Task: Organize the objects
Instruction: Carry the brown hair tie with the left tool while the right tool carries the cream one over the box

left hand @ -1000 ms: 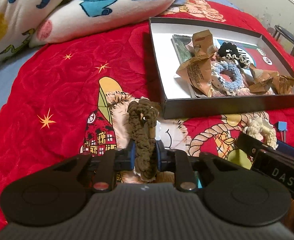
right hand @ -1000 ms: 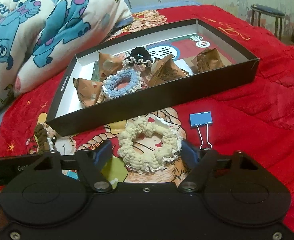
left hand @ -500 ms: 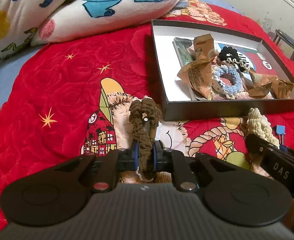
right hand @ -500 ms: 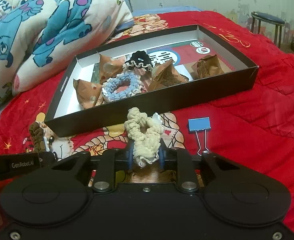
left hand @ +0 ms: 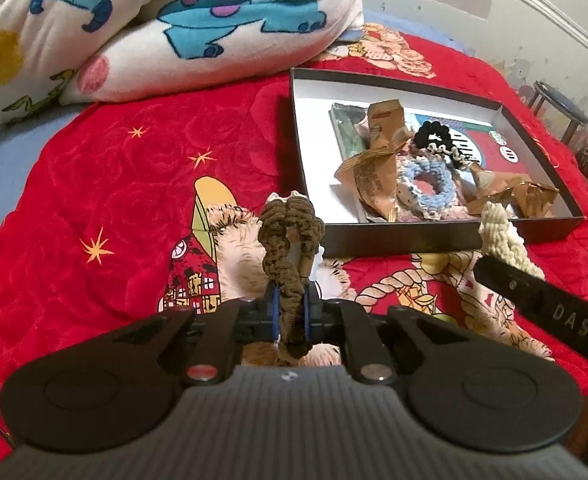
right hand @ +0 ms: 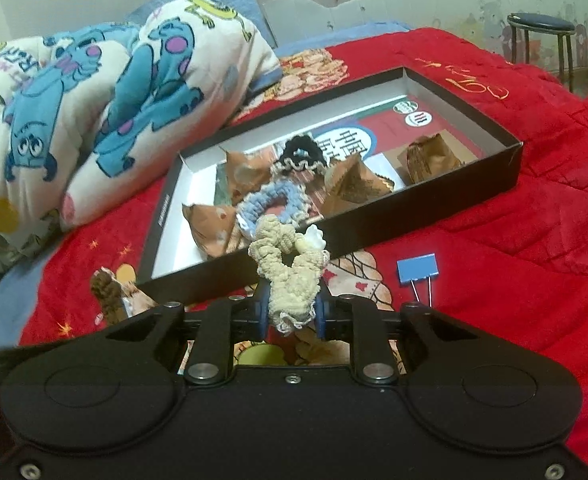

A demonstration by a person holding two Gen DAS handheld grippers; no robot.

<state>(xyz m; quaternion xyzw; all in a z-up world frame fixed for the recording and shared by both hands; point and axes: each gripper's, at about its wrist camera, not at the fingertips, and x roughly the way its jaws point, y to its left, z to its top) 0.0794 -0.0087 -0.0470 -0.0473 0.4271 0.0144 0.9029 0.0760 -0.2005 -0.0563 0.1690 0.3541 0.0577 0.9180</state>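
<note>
My left gripper (left hand: 292, 316) is shut on a brown scrunchie (left hand: 290, 240) and holds it above the red bedspread, left of the black box (left hand: 413, 236). My right gripper (right hand: 292, 314) is shut on a cream scrunchie (right hand: 290, 264), lifted just before the box's near wall (right hand: 373, 228). The cream scrunchie also shows in the left wrist view (left hand: 501, 236), and the brown one in the right wrist view (right hand: 108, 288). Inside the box lie a blue scrunchie (right hand: 270, 200), a black scrunchie (right hand: 299, 154) and several brown paper packets (right hand: 353, 184).
A blue binder clip (right hand: 417, 270) lies on the bedspread right of my right gripper. A folded cartoon-print blanket (left hand: 166, 28) sits behind and left of the box. A stool (right hand: 541, 32) stands beyond the bed at far right.
My right gripper closed on the cream scrunchie and lifted it toward the box. My left gripper tightened on the brown scrunchie and raised it slightly.
</note>
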